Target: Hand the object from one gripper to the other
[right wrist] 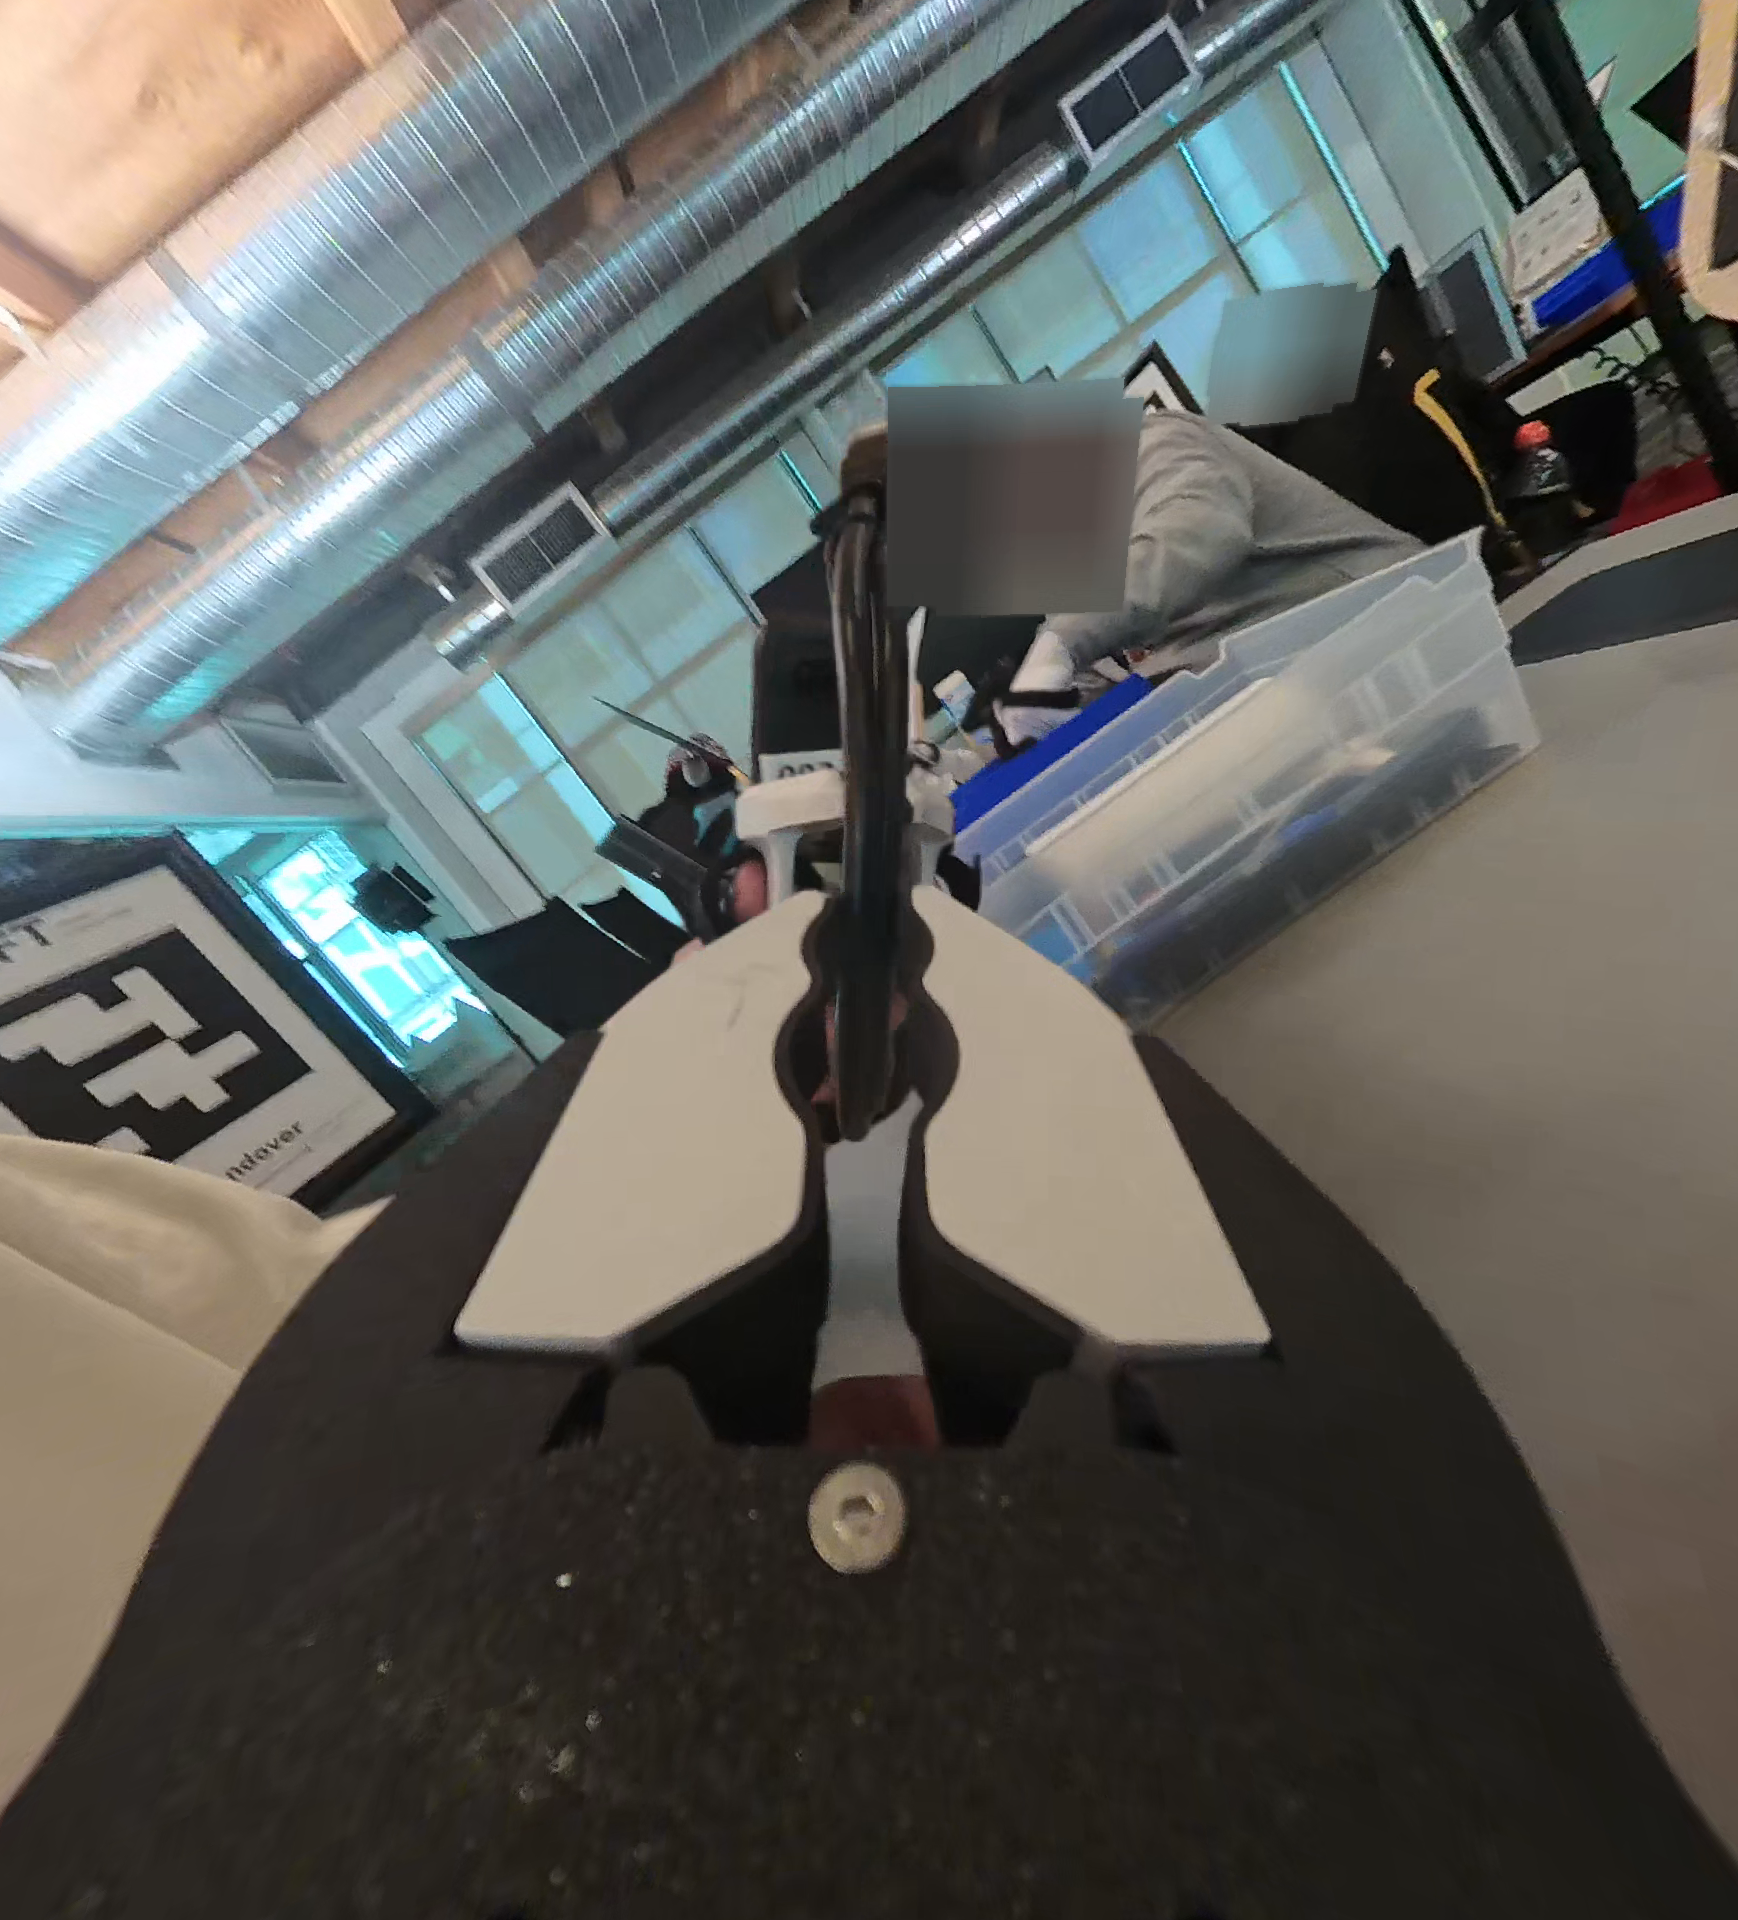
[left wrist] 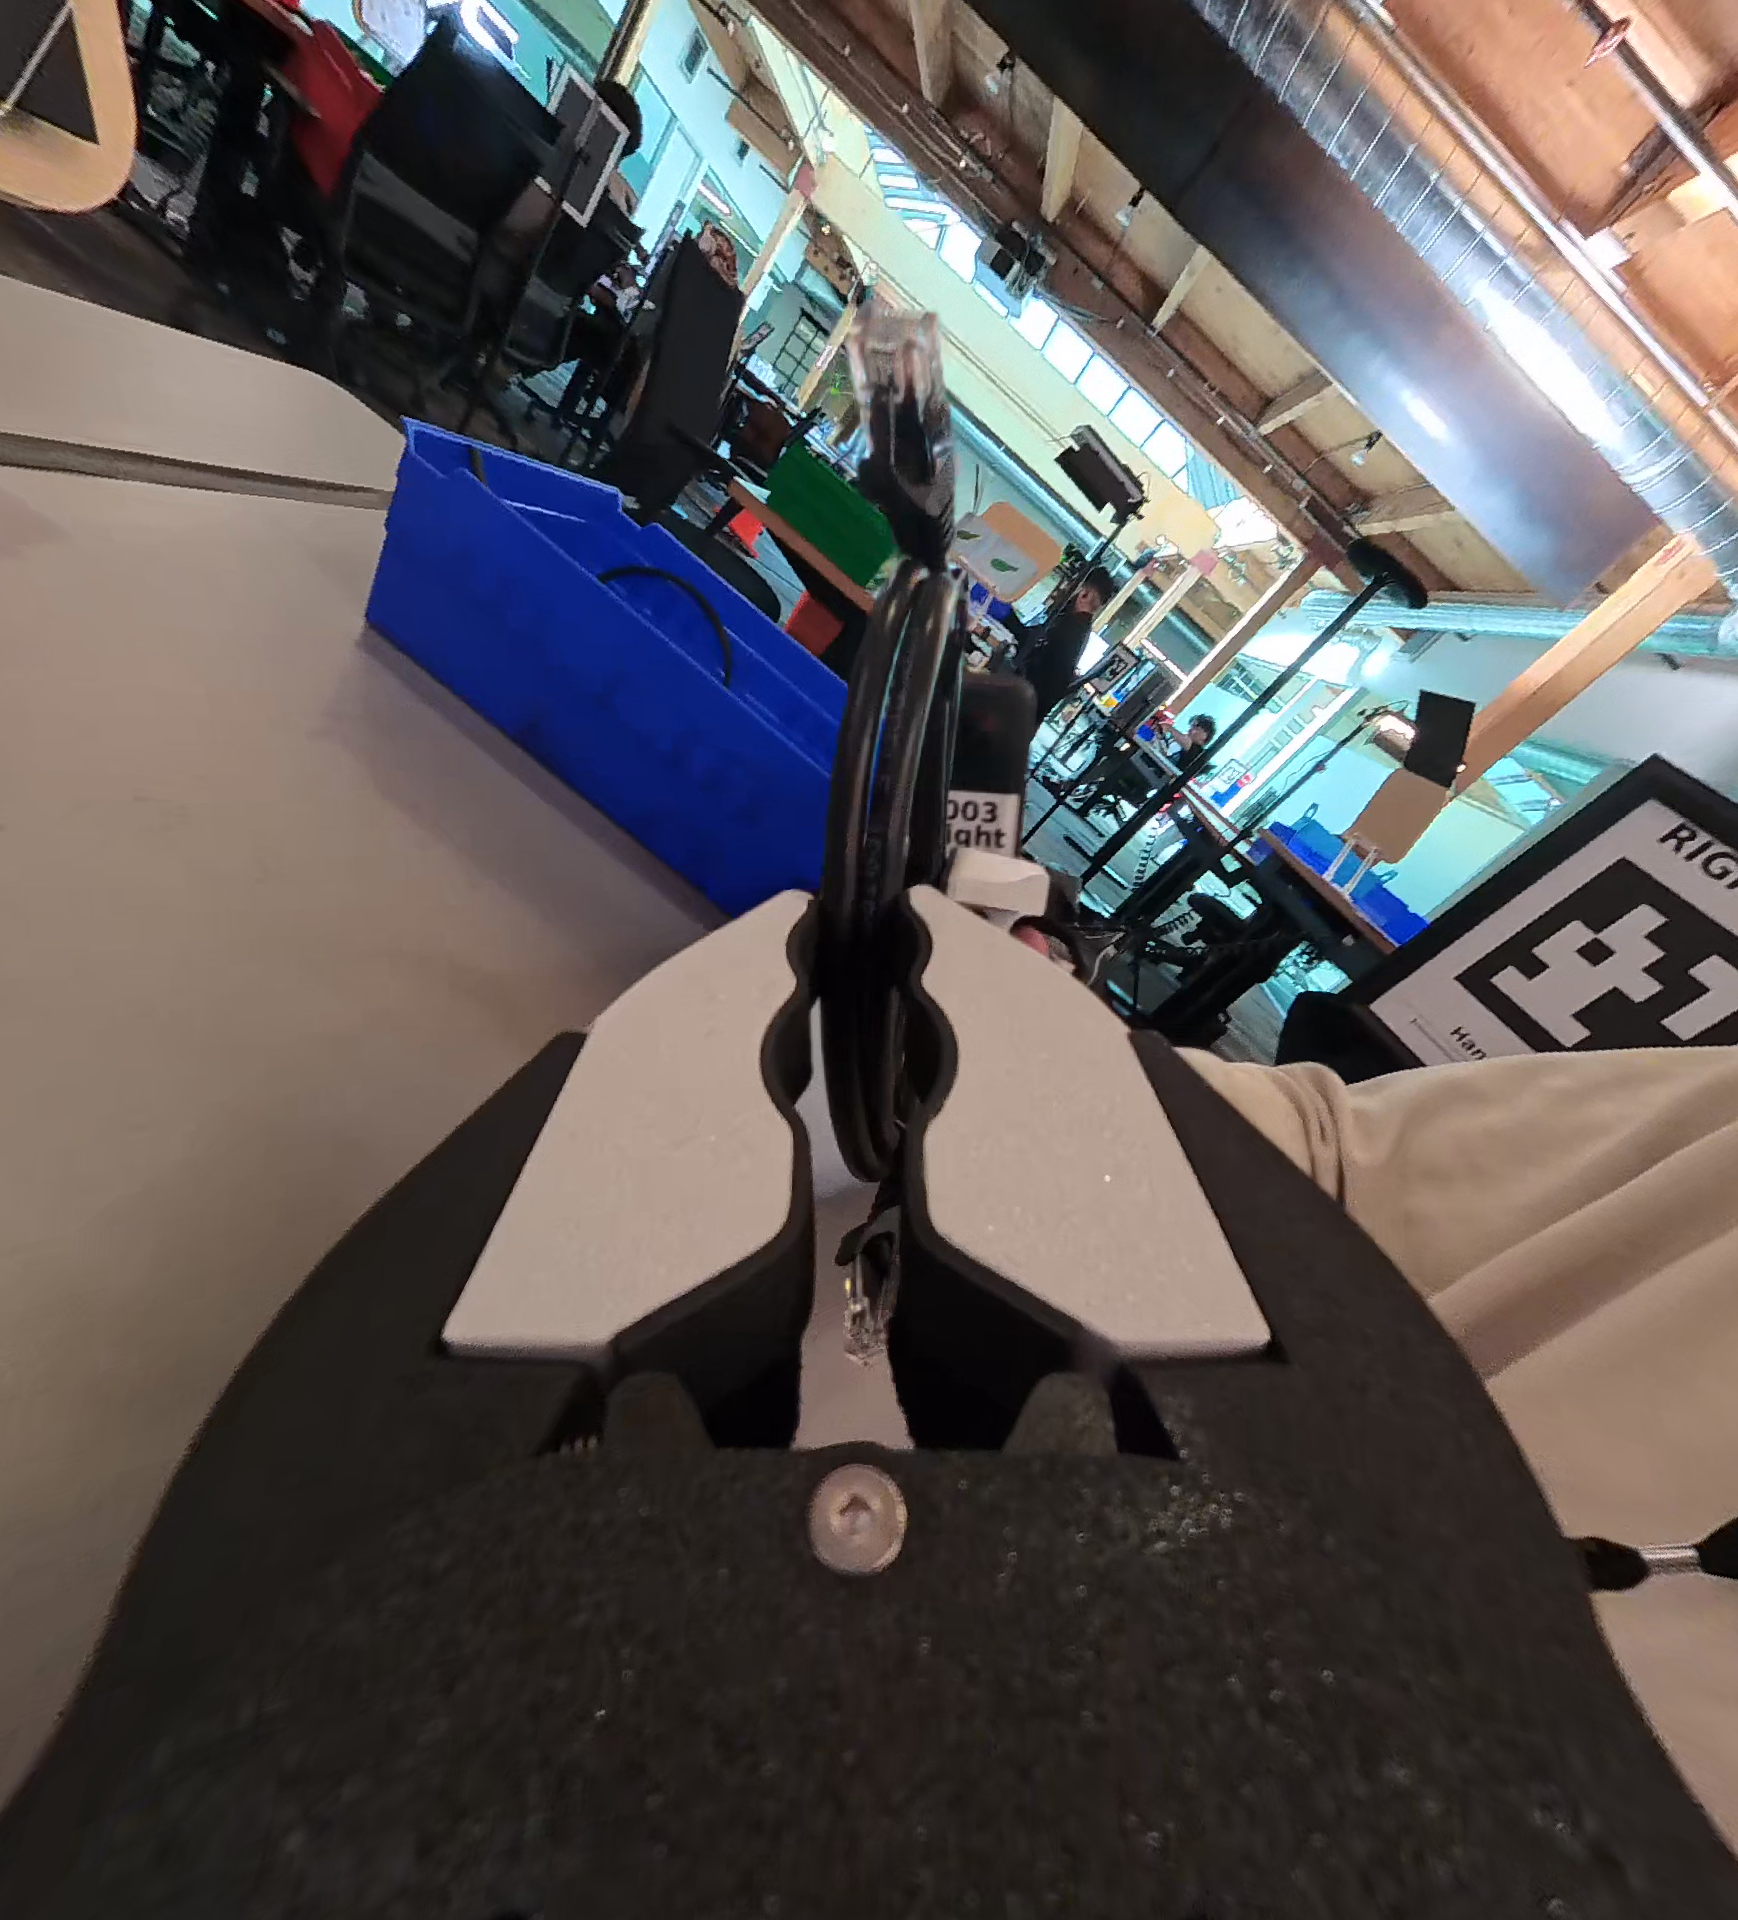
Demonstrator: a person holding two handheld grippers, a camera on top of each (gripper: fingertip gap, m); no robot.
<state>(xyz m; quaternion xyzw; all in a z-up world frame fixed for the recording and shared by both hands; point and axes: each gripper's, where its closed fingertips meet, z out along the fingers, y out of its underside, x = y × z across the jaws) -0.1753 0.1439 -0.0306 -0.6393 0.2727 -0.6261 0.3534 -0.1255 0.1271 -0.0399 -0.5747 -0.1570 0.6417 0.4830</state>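
A coiled black network cable [left wrist: 891,727] with a clear plug at each end stands upright between my left gripper's [left wrist: 860,914] white fingers, which are shut on it. One plug sticks up above and the other hangs down between the fingers. In the right wrist view the same cable [right wrist: 865,727] is also clamped between my right gripper's [right wrist: 870,909] fingers, which are shut on it. The two grippers face each other closely: the right one's body [left wrist: 990,821] shows just behind the cable, and the left one's body [right wrist: 792,821] shows behind it in the right wrist view.
A blue bin [left wrist: 584,675] with a black cable in it sits on the grey table [left wrist: 117,831]. A clear plastic bin [right wrist: 1312,748] sits on the table [right wrist: 1623,935] to the right. Marker boards [left wrist: 1634,956] [right wrist: 117,1039] and beige sleeves [left wrist: 1571,1247] [right wrist: 65,1351] lie close by. Tip to tip, the grippers are about 6 cm apart.
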